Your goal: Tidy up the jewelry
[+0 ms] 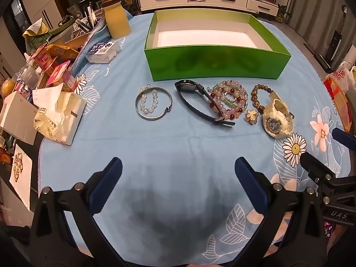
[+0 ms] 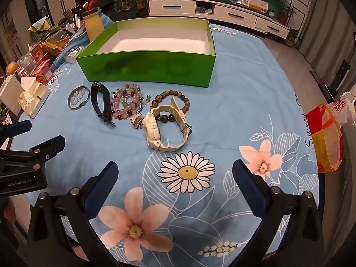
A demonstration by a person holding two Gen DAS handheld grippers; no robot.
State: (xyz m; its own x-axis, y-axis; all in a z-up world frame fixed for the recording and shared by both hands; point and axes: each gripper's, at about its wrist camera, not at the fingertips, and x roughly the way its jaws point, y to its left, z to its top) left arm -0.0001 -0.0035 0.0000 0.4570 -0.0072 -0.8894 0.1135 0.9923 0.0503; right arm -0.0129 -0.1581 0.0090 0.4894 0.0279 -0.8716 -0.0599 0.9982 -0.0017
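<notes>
Left wrist, jewelry row (image 1: 213, 104) beside green box (image 1: 215, 64)

- Warm indoor light falls from above, fairly dim, giving the whole room a yellowish cast
- A broad soft shadow lies on the light blue flowered tablecloth (image 1: 169, 146) between the left gripper's fingers in the left wrist view
- The glossy green cardboard box (image 1: 213, 64) mirrors dark blotches on its near wall, and its white floor looks washed out at the back
- Both views bulge like a fishbowl: the long white drawer cabinet (image 2: 222, 13) bends, and the corners go black
- The middle is sharp; the clutter at the left edge smears, and the close black gripper arms look soft
- The far room behind the table is darker
</notes>
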